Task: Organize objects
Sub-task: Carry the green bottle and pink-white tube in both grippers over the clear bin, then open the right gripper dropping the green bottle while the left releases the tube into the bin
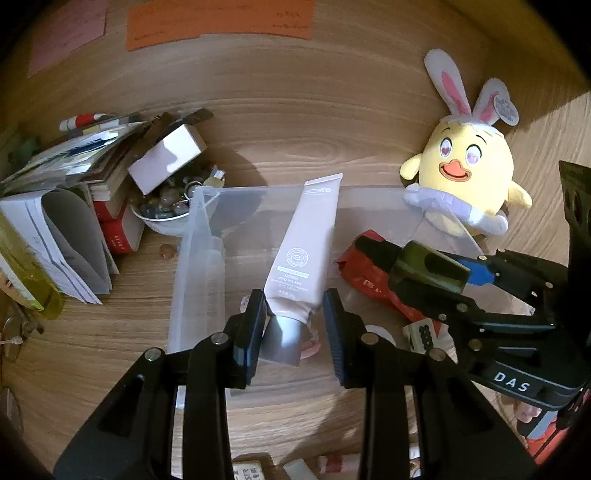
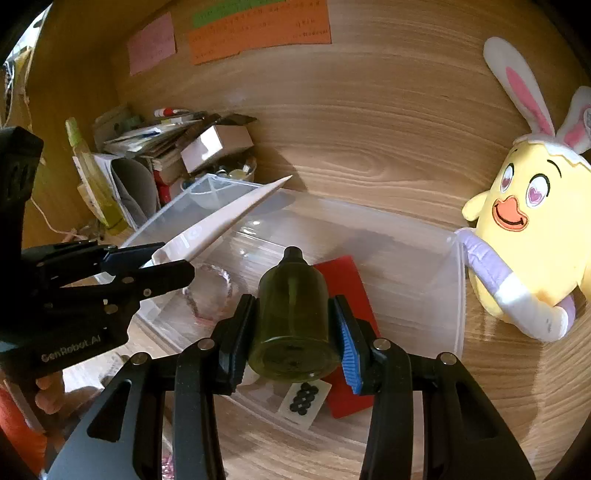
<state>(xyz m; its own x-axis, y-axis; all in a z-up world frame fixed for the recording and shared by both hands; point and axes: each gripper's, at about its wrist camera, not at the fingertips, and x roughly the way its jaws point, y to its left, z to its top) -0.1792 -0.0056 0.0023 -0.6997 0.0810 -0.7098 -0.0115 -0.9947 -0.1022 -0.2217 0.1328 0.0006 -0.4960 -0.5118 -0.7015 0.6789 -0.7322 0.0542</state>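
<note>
My left gripper (image 1: 295,332) is shut on a pale pink cream tube (image 1: 306,240) near its silver cap. The tube slants up over a clear plastic bin (image 1: 184,258). My right gripper (image 2: 295,325) is shut on a dark green bottle (image 2: 291,310), nozzle pointing away, above the same bin (image 2: 458,280). Inside the bin lie a red packet (image 2: 343,280), a white tile with black dots (image 2: 304,400) and a pink bead bracelet (image 2: 210,291). The right wrist view shows the left gripper (image 2: 162,262) with the tube (image 2: 229,218). The left wrist view shows the bottle (image 1: 424,266) at the right.
A yellow plush chick with rabbit ears (image 1: 465,166) leans at the bin's far right corner. Left of the bin are stacked books and papers (image 1: 74,184), a bowl of stones (image 1: 166,210) under a white box (image 1: 166,162), and a yellow-green bottle (image 1: 29,273). A wooden wall with paper notes (image 2: 258,33) stands behind.
</note>
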